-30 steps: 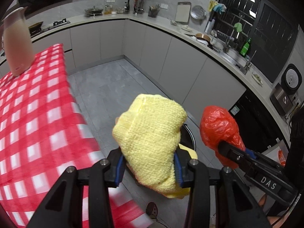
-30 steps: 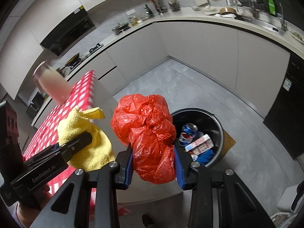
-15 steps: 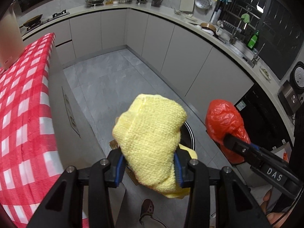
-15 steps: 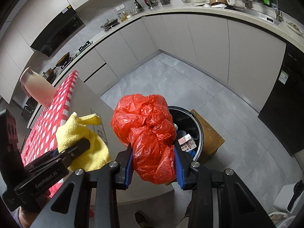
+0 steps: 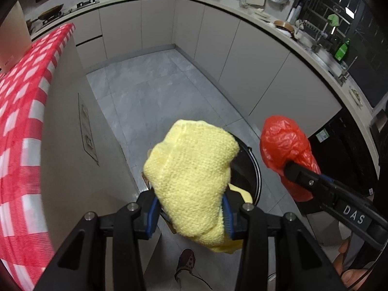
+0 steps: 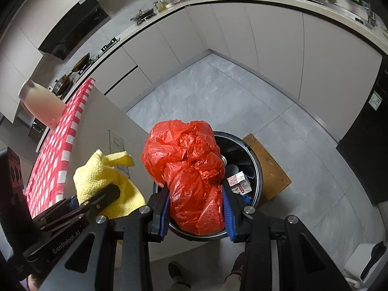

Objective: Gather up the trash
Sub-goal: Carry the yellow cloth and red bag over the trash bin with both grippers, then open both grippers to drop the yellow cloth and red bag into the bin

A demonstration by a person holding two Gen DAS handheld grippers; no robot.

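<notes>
A smooth grey tiled floor (image 6: 218, 97) spread around a round, black, glossy-walled trash bin (image 6: 255, 169), the landmark here. Directly above its mouth the right gripper (image 6: 196, 208) clenched a crinkled red plastic bag (image 6: 186, 160). Left of the bin, the left gripper (image 5: 190, 209) squeezed a bunched, nubbly-knit yellow cloth (image 5: 189, 172). Inside the bin lay a small printed carton (image 6: 238, 181).

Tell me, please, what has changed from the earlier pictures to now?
Both grippers have come down toward the black trash bin, which now looks larger and sits under the red plastic bag. The checked table has slid away to the side. Unchanged: left gripper clamps the yellow cloth, right gripper clamps the bag.
</notes>
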